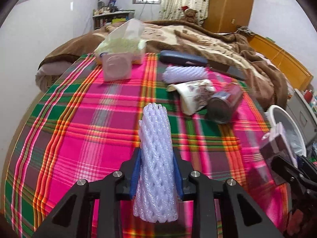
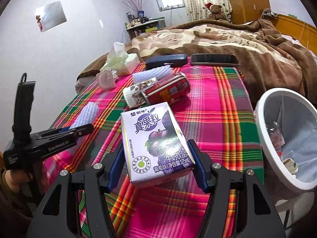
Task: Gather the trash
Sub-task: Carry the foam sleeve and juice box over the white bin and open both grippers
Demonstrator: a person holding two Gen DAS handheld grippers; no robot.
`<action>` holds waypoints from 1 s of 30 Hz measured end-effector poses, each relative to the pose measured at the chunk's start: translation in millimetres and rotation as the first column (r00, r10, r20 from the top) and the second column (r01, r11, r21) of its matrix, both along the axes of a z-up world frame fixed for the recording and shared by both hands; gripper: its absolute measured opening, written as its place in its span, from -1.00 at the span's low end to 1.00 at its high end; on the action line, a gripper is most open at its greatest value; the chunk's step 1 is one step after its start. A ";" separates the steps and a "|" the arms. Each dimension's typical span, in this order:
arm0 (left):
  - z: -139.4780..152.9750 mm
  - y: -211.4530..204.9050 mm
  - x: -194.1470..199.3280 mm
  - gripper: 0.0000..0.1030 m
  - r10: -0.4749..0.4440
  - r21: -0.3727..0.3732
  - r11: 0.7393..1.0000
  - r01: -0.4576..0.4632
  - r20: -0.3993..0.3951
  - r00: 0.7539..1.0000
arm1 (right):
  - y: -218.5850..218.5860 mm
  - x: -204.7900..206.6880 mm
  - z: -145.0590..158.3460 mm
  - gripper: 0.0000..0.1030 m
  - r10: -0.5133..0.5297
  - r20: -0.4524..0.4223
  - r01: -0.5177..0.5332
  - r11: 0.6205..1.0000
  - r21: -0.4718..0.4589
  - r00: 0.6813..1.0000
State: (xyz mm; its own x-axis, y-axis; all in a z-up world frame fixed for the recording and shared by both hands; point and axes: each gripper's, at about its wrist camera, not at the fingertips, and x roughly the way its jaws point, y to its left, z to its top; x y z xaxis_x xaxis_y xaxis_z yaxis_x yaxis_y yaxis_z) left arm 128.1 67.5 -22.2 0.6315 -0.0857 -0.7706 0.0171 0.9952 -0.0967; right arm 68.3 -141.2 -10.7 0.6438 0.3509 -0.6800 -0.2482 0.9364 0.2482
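My left gripper [image 1: 157, 154] is shut on a white foam net sleeve [image 1: 155, 158], held above the plaid tablecloth [image 1: 89, 129]; it also shows in the right wrist view [image 2: 85, 117]. My right gripper [image 2: 156, 148] is shut on a purple-and-white grape milk carton [image 2: 156, 142], also seen at the right of the left wrist view [image 1: 277, 140]. On the cloth lie a red can [image 2: 168, 89], a paper cup [image 2: 133, 96] and a second foam sleeve [image 2: 150, 74]. The white trash bin [image 2: 263, 138] stands at the table's right edge with trash inside.
A tissue pack [image 1: 122, 43], a clear plastic box [image 1: 116, 66], a dark glasses case [image 2: 166, 60] and a phone [image 2: 215, 59] lie at the table's far side. A bed with a brown blanket [image 2: 227, 37] is behind.
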 end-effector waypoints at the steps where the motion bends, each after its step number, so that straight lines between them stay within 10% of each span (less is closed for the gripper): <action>1: 3.4 -4.2 -1.6 -0.41 -0.011 -0.003 1.000 0.011 0.006 1.000 | -2.8 -0.6 1.1 0.21 -0.007 0.002 0.007 1.000 0.000 1.000; 30: 59.3 -167.1 -5.0 -0.41 -0.339 -0.023 0.939 0.344 0.123 0.933 | -127.6 -10.6 22.7 0.21 -0.338 0.049 0.338 0.941 0.001 0.940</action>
State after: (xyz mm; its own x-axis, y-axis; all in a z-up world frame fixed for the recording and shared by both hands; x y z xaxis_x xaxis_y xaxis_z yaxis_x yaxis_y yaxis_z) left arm 123.1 -99.6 37.1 0.6425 -0.3435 -0.6850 0.3688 0.9222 -0.1165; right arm 57.7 -268.8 12.0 0.7553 0.1024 -0.6474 0.0716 0.9689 0.2368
